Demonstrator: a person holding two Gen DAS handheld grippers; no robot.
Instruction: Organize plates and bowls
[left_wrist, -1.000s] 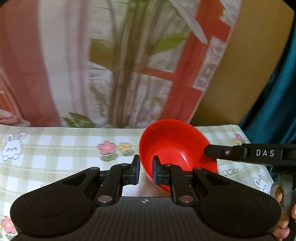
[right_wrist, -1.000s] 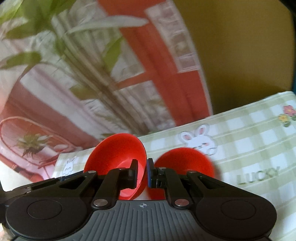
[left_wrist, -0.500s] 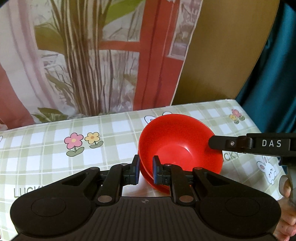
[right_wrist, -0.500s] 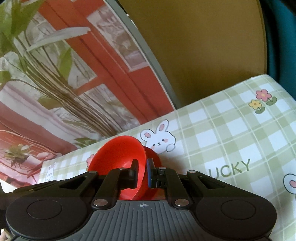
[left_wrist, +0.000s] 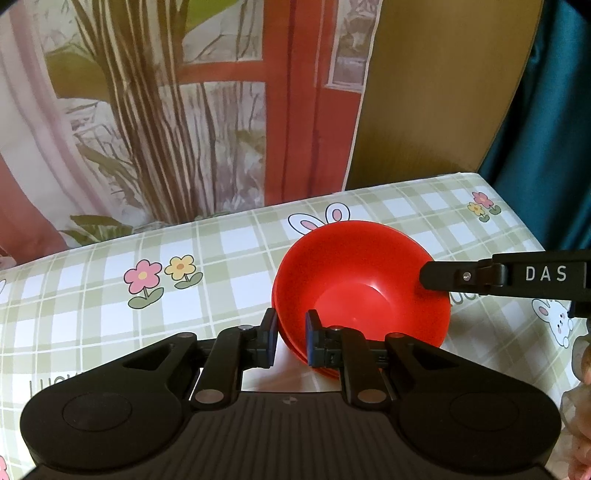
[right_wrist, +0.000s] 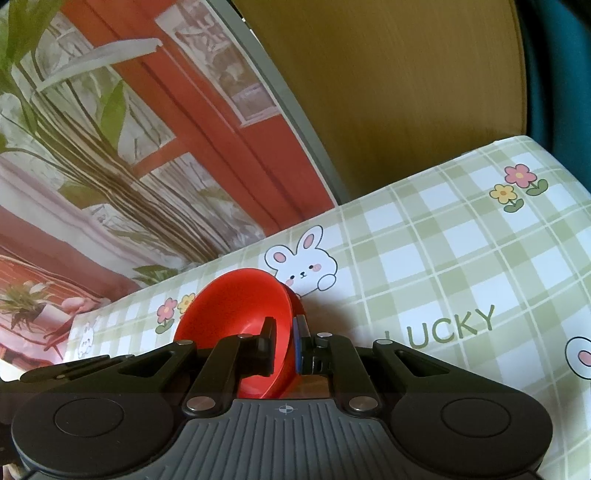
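A red bowl (left_wrist: 360, 284) sits nested in a second red bowl whose rim shows just beneath it, on the green checked tablecloth (left_wrist: 110, 295). My left gripper (left_wrist: 291, 341) is shut on the near left rim of the bowl. My right gripper (right_wrist: 283, 341) is shut on the opposite rim of the same red bowl (right_wrist: 236, 306); its black finger (left_wrist: 461, 277) reaches in from the right in the left wrist view. The lower bowl is mostly hidden.
The tablecloth (right_wrist: 461, 258) has bunnies, flowers and "LUCKY" printed on it. A printed backdrop of plants and a red window frame (left_wrist: 184, 110) stands along the table's far edge, beside a brown panel (left_wrist: 443, 92). A teal curtain (left_wrist: 546, 147) hangs right.
Both grippers have lowered the held red bowl toward the table and tilted it level; it now sits inside the other red bowl that lay apart a second ago.
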